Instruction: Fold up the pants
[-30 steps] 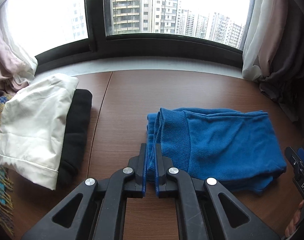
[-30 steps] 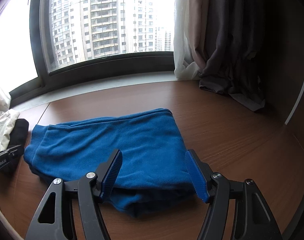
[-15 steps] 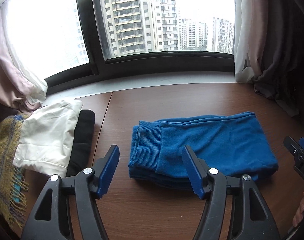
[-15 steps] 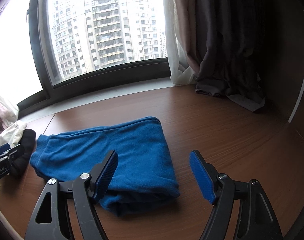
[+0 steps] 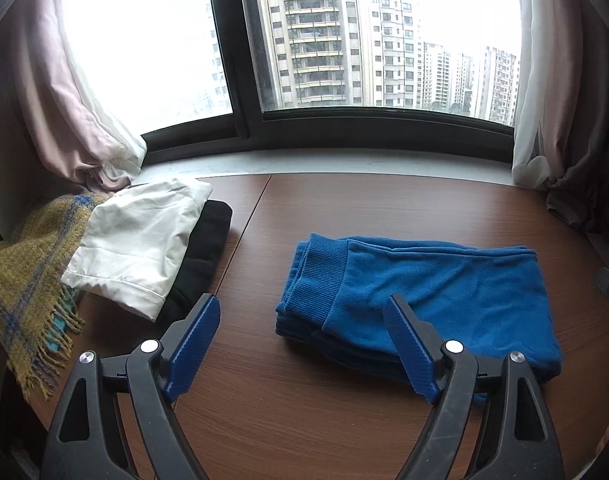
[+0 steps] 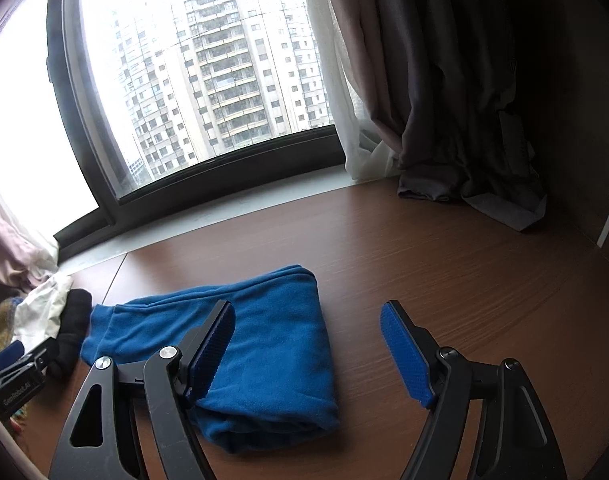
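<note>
The blue pants (image 5: 432,296) lie folded in a flat stack on the brown table (image 5: 364,208), ribbed waistband to the left. They also show in the right wrist view (image 6: 264,344). My left gripper (image 5: 304,332) is open and empty, raised just in front of the pants' near left edge. My right gripper (image 6: 308,344) is open and empty, above the pants' right end. The left gripper's body (image 6: 16,376) shows at the left edge of the right wrist view.
A folded white garment (image 5: 140,240) lies on a folded black one (image 5: 204,248) at the table's left, beside a yellow plaid scarf (image 5: 28,280). Curtains (image 6: 444,100) hang at both sides of the window; a dark one pools at the table's back right.
My left gripper let go of the waistband, opened and drew back and up. My right gripper also pulled back and to the right. The pants stay folded on the table.
</note>
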A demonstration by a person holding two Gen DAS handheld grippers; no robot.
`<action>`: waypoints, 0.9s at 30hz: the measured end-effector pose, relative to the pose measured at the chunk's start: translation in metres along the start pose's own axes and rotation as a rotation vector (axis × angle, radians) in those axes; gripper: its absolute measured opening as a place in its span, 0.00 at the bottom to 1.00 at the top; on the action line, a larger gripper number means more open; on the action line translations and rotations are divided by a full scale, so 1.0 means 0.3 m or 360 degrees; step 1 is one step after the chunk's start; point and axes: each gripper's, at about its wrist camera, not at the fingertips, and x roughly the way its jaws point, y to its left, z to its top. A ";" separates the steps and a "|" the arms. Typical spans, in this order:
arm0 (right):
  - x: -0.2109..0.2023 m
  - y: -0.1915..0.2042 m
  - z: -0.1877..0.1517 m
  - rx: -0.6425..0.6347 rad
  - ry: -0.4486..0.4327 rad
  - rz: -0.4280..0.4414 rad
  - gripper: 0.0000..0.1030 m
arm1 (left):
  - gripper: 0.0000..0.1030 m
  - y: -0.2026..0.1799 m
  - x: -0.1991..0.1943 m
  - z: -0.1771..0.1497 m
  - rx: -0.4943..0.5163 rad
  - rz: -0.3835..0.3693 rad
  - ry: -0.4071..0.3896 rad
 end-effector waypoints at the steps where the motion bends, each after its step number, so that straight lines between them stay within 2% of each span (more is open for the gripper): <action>1: 0.009 -0.008 0.002 0.0004 0.0016 0.0009 0.74 | 0.84 -0.002 -0.003 -0.002 -0.0006 0.0021 0.0002; 16: 0.135 -0.099 -0.037 0.0135 0.0334 0.0117 0.74 | 0.87 -0.026 -0.008 -0.060 -0.0094 0.0139 0.0150; 22: 0.148 -0.123 -0.069 0.0170 0.0395 0.0131 0.74 | 0.87 -0.016 -0.029 -0.096 -0.0128 0.0169 0.0161; 27: 0.125 -0.125 -0.086 0.0188 0.0382 0.0137 0.74 | 0.87 0.007 -0.056 -0.127 -0.0150 0.0182 0.0158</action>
